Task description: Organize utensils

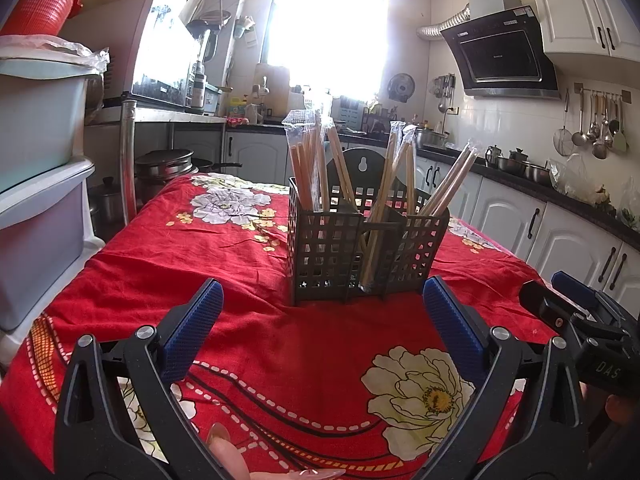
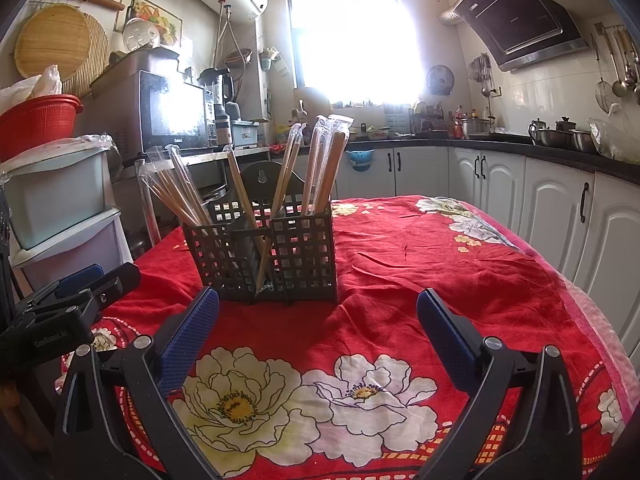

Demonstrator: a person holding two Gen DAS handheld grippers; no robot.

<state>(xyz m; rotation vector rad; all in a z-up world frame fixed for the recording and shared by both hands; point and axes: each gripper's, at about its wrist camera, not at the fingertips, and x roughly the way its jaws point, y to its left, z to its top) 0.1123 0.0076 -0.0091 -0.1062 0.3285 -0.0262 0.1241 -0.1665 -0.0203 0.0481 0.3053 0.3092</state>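
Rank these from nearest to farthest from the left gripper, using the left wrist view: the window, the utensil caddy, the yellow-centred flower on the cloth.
1. Flower: just right of the left gripper.
2. Utensil caddy: ahead, mid-table.
3. Window: far wall.

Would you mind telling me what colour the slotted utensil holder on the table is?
The utensil holder is dark grey-brown, clearest in the left wrist view.

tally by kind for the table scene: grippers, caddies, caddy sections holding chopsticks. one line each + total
Grippers: 2, the left gripper and the right gripper, both open and empty
Utensil caddy: 1, dark grid plastic, standing on the red floral tablecloth
Caddy sections holding wrapped chopsticks: 3
Total: 6
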